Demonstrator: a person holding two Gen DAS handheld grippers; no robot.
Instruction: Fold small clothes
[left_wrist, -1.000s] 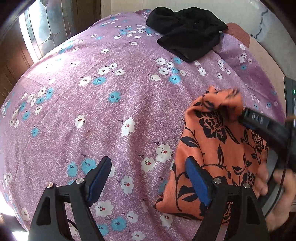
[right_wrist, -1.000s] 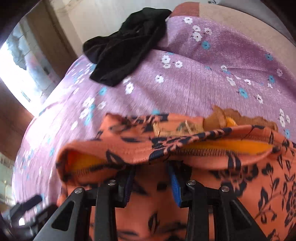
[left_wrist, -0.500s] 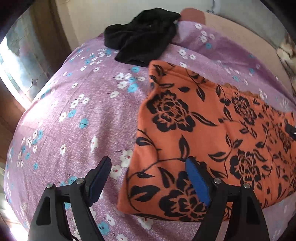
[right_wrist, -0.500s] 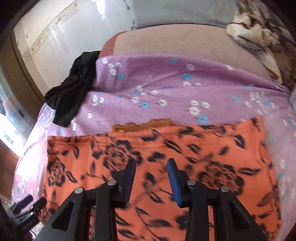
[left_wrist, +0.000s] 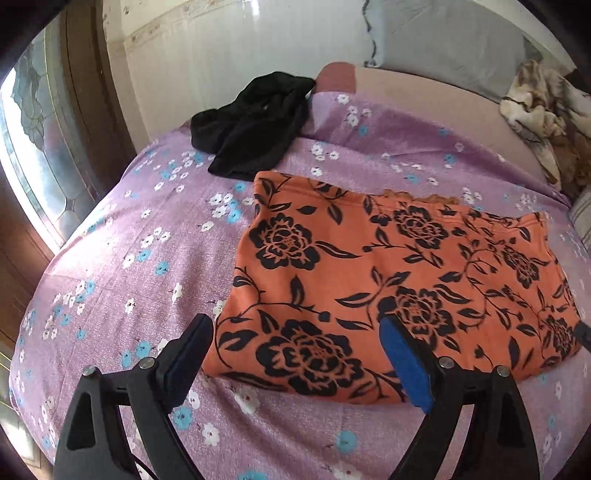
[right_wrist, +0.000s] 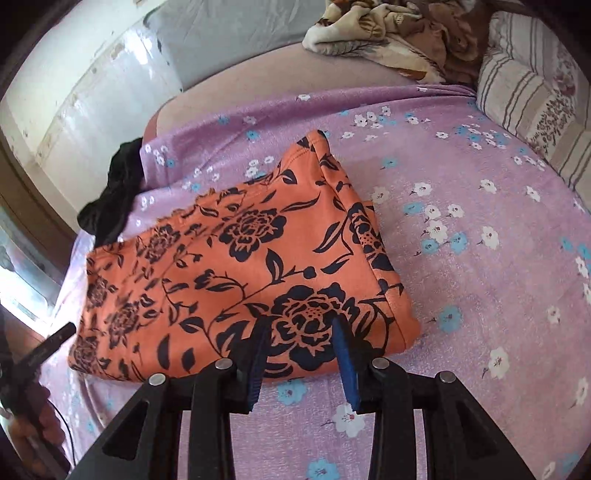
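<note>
Orange floral garment (left_wrist: 399, 273) lies flat, folded once, centre frame on purple bedsheet (left_wrist: 122, 258). Left claw (left_wrist: 295, 354) opening, empty, above near edge; right claw (right_wrist: 301, 350) part-open, empty. Step: between folds. Next: regrip side edge, fold across. Black garment (left_wrist: 255, 122) upper left, unfolded.
</note>
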